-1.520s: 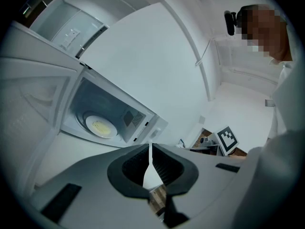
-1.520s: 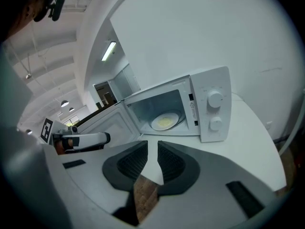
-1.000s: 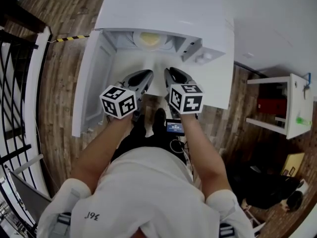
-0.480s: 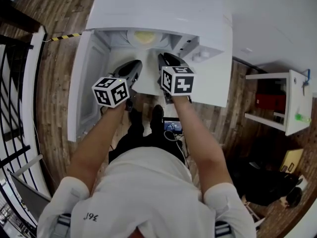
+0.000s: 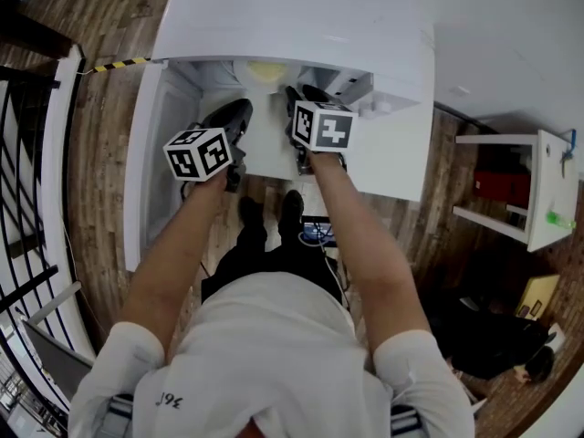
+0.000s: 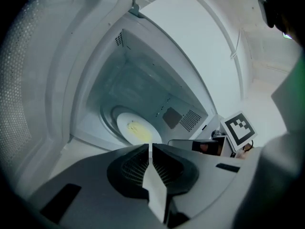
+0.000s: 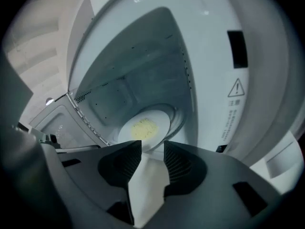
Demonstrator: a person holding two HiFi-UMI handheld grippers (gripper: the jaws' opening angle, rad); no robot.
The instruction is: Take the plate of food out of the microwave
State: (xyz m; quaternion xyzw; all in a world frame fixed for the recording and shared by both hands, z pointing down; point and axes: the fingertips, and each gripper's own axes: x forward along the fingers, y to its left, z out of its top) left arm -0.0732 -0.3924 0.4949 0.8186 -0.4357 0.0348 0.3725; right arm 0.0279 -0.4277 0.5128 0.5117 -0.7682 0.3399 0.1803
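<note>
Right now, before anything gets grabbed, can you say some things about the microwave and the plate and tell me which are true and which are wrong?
1. The microwave door is open. True.
2. The plate is already out of the microwave. False: it sits inside, at the back.
3. The right tool has its jaws apart. True: they have just been opening, and nothing is between them.
4. The food on the plate is green. False: it is yellow.
5. The left tool is holding the plate. False: it holds nothing, and the plate lies farther in, beyond its tips.
</note>
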